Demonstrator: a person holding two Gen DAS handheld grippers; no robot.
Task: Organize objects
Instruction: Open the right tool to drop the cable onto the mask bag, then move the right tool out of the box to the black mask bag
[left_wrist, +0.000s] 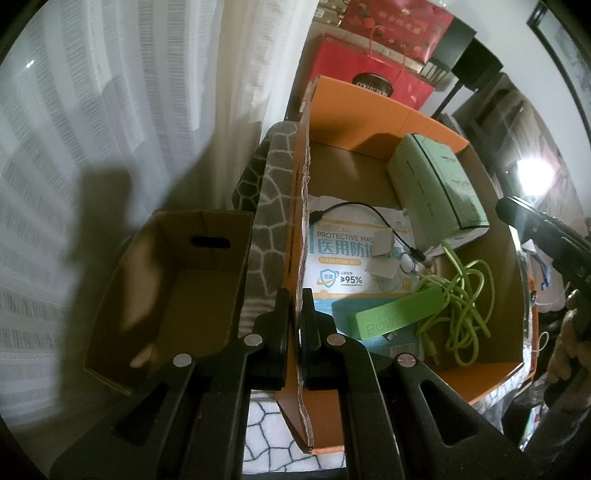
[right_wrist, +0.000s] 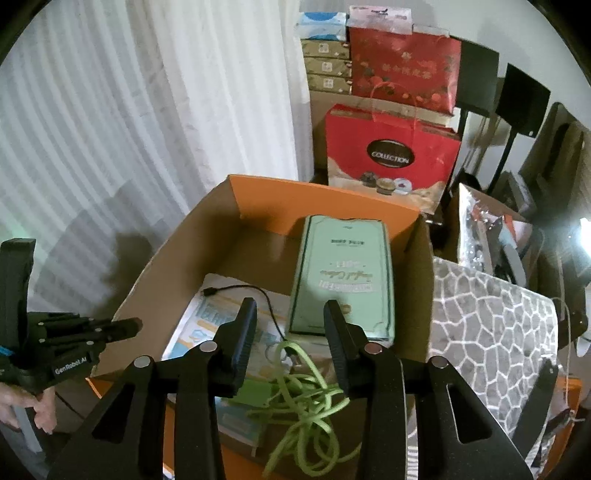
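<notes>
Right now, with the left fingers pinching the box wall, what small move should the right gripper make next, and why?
Probably lower the right gripper toward the green cable. Its fingers are open and hover above the orange box, the tangled cable lies just below them, and the left gripper is shut on the box wall, steadying it.

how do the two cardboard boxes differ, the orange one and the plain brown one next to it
The orange box holds a green tissue pack, mask packet, power bank and cables; the brown box shows nothing inside. The orange box has orange outer faces and looks larger; the brown box is plain, with a handle slot. The left gripper clamps the orange box's wall; nothing grips the brown box. Both are open-topped cardboard.
</notes>
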